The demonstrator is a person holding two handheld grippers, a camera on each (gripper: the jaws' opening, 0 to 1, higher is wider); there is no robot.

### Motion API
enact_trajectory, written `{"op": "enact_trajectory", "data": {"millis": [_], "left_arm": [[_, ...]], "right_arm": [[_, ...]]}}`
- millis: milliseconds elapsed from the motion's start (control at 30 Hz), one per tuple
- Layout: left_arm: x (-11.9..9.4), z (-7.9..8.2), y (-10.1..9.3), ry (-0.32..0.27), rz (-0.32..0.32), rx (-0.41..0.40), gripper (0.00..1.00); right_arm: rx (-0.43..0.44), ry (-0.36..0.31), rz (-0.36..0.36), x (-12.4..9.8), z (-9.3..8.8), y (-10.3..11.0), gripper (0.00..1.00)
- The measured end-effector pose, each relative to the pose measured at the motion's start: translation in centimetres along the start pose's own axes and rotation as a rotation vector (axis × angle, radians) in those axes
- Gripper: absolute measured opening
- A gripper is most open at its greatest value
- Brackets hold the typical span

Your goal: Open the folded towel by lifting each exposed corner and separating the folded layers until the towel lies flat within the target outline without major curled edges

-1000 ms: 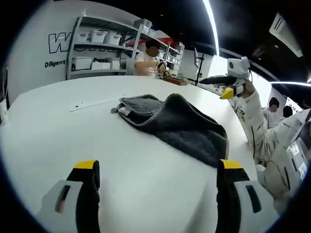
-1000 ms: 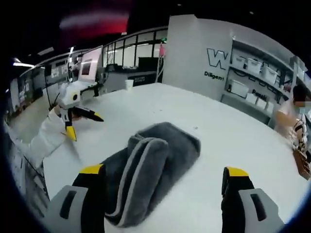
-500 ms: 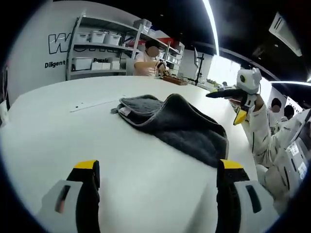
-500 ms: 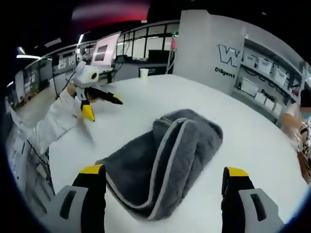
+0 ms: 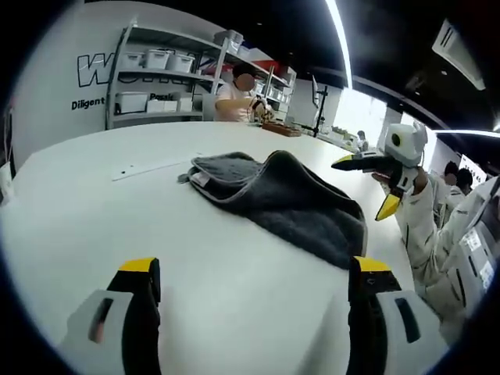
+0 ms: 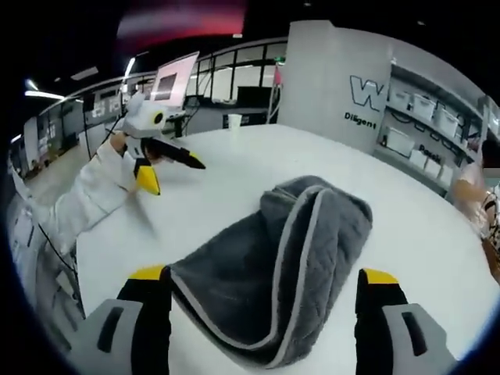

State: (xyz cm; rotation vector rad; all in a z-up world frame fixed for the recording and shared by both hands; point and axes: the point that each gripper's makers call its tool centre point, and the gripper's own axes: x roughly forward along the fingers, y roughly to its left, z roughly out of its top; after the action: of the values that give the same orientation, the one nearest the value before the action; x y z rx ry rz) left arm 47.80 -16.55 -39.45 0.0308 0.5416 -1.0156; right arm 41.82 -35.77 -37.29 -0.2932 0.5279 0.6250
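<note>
Left gripper view: the left gripper (image 5: 250, 312) hovers low over a white table (image 5: 117, 226), its two yellow-tipped jaws set wide apart with nothing between them. Ahead of the jaws, near the middle of the table, lies the towel (image 5: 285, 203) — dark grey with a lighter grey border, folded and humped so that one fold rises as a ridge across it. A pale label shows at the towel's left corner. The right gripper (image 5: 373, 181) enters from the right, held above the table's far edge by a hand in a white sleeve (image 5: 426, 226); its jaws are spread, one pointing toward the towel, the other angled downward. Behind the table stand shelves (image 5: 156, 78) with storage boxes against a lettered wall, and a person (image 5: 234, 94) sits at the far side.

Right gripper view: the right gripper (image 6: 262, 316) is just above the near edge of the towel (image 6: 289, 258), jaws wide apart and clamped on nothing; the towel's bordered hem lies between and just ahead of them, close beside the left-hand jaw. The folded layers show as a double grey edge curving up the middle. The left gripper (image 6: 168, 166) appears at the left — jaws apart, above the table (image 6: 226, 187), well clear of the towel.
</note>
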Motion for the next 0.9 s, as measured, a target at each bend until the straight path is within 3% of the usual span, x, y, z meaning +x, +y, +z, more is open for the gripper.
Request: {"op": "enact_trajectory", "data": {"millis": [467, 767, 900], "left_arm": [[-0.1, 0.0, 0.0, 0.006, 0.003, 0.011, 0.99], [-0.2, -0.1, -0.1, 0.007, 0.006, 0.011, 0.99], [-0.2, -0.2, -0.1, 0.011, 0.008, 0.01, 0.99]], "right_arm": [[-0.071, -0.045, -0.089, 1.5, 4.6, -1.5, 0.87], [-0.097, -0.055, -0.131, 2.2, 6.6, -3.1, 0.8], [-0.148, -0.022, -0.168, 3.4, 6.7, -4.1, 0.8]]}}
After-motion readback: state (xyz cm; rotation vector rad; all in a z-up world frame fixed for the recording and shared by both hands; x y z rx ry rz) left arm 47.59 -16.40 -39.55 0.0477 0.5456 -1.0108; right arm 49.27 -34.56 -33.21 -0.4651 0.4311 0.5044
